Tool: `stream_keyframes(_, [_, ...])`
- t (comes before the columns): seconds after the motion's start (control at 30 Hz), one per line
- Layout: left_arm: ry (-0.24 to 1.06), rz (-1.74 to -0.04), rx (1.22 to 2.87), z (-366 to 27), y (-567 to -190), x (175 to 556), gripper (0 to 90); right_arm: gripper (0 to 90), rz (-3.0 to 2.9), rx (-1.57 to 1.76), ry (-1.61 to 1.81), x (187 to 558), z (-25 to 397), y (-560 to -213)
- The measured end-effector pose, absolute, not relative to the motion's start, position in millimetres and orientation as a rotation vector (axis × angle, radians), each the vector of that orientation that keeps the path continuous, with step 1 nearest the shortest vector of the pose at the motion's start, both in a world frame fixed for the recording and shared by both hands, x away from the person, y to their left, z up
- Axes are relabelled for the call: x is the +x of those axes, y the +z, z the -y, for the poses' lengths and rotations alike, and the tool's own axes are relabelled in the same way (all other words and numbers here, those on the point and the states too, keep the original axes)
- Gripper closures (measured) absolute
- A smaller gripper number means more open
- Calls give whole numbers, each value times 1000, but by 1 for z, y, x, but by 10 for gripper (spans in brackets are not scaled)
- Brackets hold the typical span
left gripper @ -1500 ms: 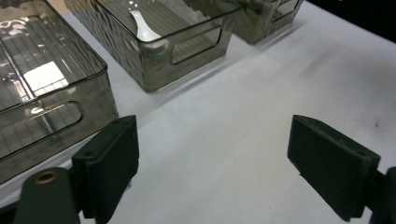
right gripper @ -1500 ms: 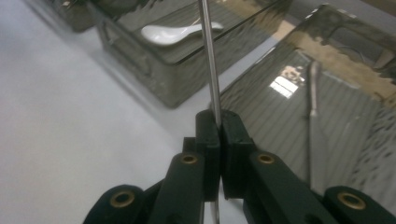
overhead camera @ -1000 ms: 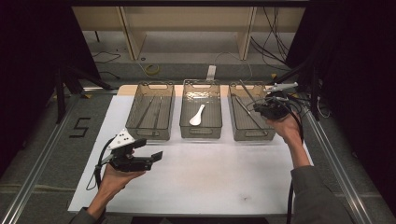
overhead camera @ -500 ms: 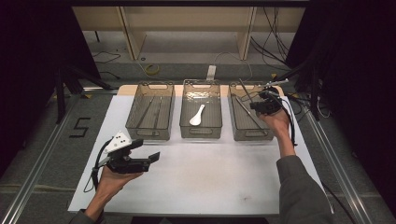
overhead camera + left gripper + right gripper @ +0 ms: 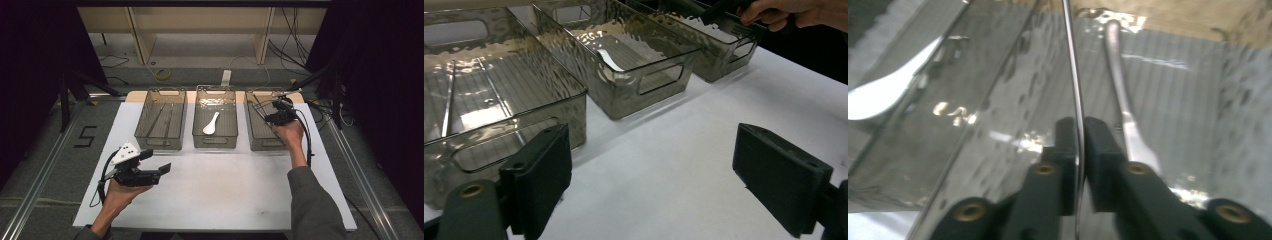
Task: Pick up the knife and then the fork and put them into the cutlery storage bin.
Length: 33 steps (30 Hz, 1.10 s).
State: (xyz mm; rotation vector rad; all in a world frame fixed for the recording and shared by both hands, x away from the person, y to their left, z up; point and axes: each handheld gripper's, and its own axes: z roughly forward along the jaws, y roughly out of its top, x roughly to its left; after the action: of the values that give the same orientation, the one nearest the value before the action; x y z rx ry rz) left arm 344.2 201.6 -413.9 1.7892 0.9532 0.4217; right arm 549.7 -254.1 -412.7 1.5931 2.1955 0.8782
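Your right gripper [image 5: 1079,131] has its jaws pinched on a thin metal rod [image 5: 1073,75], probably a chopstick, holding it by one end above the right bin [image 5: 265,125] so that its length runs along the bin and can go down flat. A metal fork [image 5: 1120,85] already lies on that bin's floor just beside the rod, which suggests you are sorting cutlery by kind; the white spoon [image 5: 211,123] sits in the middle bin [image 5: 215,142]. Your left gripper [image 5: 159,167] waits near you over the white mat [image 5: 225,190], jaws wide apart and empty, well clear of the bins.
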Motion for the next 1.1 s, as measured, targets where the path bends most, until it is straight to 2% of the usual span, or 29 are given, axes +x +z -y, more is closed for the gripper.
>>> stream_keyframes(0.27, [407, -969, 1783, -203, -415, 346, 156, 556, -2234, 1514, 934, 539, 249, -399])
stream_keyframes(0.57, [367, -970, 1763, -205, -415, 347, 155, 385, -2296, 1337, 1143, 497, 240, -390])
stream_keyframes(0.8, [356, -966, 1769, -205, -415, 347, 155, 317, -2247, 1246, 1295, 453, 235, -384])
stream_keyframes(1.1, [339, -961, 1773, -204, -416, 348, 155, 292, -2204, 1148, 1426, 404, 230, -386])
